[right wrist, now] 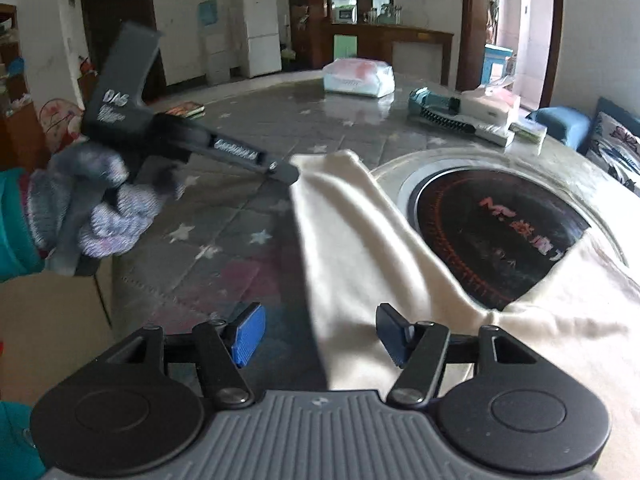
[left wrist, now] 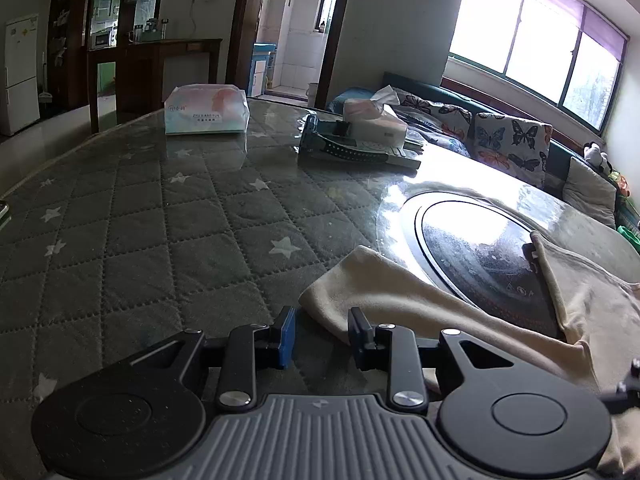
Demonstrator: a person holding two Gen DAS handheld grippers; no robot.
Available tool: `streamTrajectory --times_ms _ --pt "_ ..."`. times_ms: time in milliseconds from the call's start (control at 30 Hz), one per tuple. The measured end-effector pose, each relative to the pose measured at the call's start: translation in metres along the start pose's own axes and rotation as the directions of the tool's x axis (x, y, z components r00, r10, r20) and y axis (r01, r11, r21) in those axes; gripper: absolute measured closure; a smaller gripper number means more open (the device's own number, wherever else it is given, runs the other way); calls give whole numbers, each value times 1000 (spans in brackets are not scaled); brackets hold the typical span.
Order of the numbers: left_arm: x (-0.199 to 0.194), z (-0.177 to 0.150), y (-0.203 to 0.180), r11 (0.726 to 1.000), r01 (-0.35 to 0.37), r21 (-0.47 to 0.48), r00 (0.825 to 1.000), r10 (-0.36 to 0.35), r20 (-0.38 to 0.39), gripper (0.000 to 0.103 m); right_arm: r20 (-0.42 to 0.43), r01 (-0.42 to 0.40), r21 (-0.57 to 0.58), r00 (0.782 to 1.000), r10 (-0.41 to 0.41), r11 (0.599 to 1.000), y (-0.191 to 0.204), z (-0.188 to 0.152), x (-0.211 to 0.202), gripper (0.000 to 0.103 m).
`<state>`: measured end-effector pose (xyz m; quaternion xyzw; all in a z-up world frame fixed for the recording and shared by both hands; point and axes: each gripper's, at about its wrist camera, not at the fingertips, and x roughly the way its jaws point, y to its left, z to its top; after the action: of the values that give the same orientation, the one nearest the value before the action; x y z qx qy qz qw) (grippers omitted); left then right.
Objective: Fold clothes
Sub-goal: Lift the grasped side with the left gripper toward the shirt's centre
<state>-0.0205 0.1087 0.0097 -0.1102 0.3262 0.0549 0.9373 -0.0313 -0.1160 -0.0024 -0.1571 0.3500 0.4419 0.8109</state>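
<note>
Cream garment (right wrist: 360, 240) lies between the spread fingers of the right hand-held gripper (right wrist: 320, 338)

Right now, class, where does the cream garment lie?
The cream garment lies on the quilted table, draped over the near edge of the round black hob, just ahead of both open grippers.

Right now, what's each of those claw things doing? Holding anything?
Left gripper: open, empty, at the cream garment's sleeve end.
Right gripper: open, gripping nothing; the garment's edge lies between its fingers.

blurred gloved left hand (right wrist: 96, 204)
</note>
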Motion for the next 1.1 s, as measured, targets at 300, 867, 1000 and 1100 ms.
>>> streamTrajectory --times_ms 300,867,1000,1100 --pt "6 5 -1 1000 -21 -17 1000 21 4 74 -11 42 14 999 -42 999 6 -9 -10 40" --pt "-9 3 -5 998 14 -68 1000 -14 12 63 -35 14 23 999 -13 1000 16 -21 -28 38" --pt "-4 2 -12 998 6 -65 1000 -5 7 64 -39 -22 -32 999 21 999 27 -26 -30 38" --pt "4 4 -12 996 -10 -87 1000 9 -9 76 -23 -45 -42 999 44 998 32 -25 -34 39"
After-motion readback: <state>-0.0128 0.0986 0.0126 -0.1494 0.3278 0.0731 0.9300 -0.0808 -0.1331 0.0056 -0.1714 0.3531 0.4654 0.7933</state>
